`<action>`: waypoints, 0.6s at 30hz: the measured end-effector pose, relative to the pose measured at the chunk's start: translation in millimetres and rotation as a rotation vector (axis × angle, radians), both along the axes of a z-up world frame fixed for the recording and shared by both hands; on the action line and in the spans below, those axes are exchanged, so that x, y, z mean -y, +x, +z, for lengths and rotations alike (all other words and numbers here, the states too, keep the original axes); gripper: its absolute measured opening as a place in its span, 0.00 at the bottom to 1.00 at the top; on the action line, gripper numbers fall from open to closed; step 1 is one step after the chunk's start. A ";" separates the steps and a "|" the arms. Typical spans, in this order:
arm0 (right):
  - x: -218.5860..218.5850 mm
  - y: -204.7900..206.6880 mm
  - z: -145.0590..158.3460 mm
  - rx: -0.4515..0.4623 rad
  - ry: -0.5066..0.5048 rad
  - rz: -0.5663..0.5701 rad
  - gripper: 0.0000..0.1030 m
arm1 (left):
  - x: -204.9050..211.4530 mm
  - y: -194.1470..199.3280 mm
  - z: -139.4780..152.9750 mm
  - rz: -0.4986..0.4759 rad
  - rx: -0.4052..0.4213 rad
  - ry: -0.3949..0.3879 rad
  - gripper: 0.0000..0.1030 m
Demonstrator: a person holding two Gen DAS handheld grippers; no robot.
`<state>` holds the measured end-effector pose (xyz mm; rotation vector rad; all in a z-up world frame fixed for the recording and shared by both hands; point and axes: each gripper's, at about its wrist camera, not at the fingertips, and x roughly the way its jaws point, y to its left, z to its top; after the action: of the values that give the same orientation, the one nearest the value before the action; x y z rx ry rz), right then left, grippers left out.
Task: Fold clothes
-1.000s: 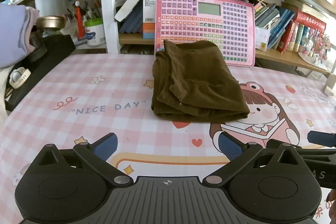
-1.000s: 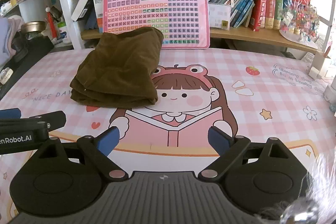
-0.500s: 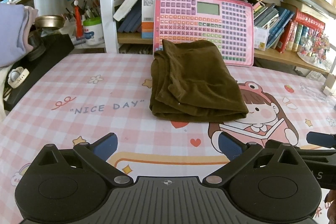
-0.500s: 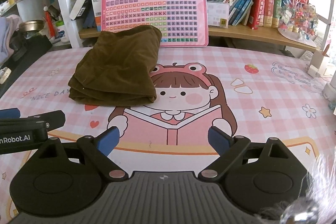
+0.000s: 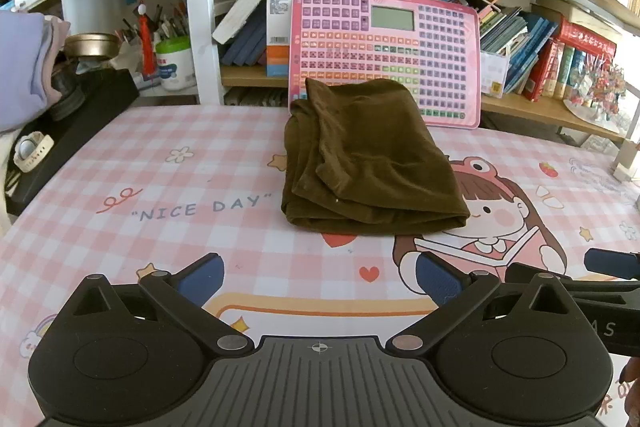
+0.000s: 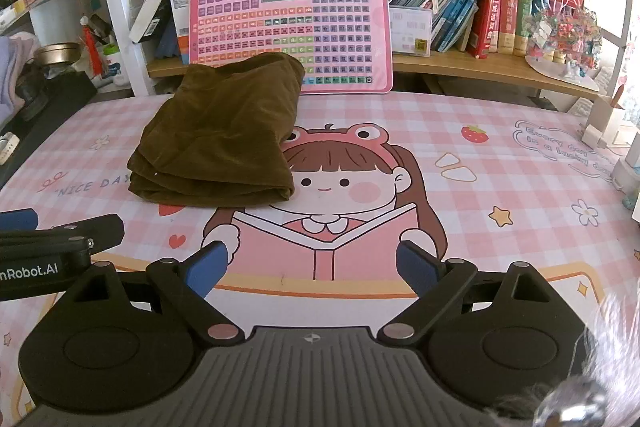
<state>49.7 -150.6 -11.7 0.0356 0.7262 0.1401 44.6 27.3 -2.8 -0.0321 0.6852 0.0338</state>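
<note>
Fingers of the left gripper spread wide, holding nothing, low in the frame above the tabletop; fingers of the right gripper also spread, empty, same low position in its own view. Both sit well short of the cloth. Largest thing: pink checked mat over the tabletop, cartoon girl reading, print reads "NICE DAY" left of centre in the left view, and partly readable "Every day is a lucky da…" at the right edge of the right view. Next, pink keypad board leaning on the shelf, upper centre, key legends too small to read. Then the brown garment, centre of the left view, centre-left in the right view, already folded into a layered stack, far edge touching the board's foot. Looks soft, light, velvety, limp; layers likely slide apart if lifted by one ply. Best hold judged: near folded edge, pinching all layers, one corner per gripper. Smallest: "nRobot.AI" lettering on the left gripper body at the right view's left edge.
</note>
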 end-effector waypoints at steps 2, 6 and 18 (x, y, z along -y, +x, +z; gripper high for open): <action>0.1 0.2 0.1 0.001 -0.001 0.000 0.89 | 0.3 0.3 -0.2 0.001 0.001 -0.001 1.00; 0.5 1.0 -0.2 0.002 -0.004 -0.002 0.89 | 0.8 0.9 -0.4 0.001 0.003 0.000 1.00; -0.2 5.2 -3.1 -0.009 -0.008 0.004 0.89 | 0.4 5.3 -2.9 0.006 -0.012 0.000 1.00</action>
<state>54.9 -150.4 -14.8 0.0268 0.7359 0.1412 49.9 26.8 -5.7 -0.0334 0.6975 0.0396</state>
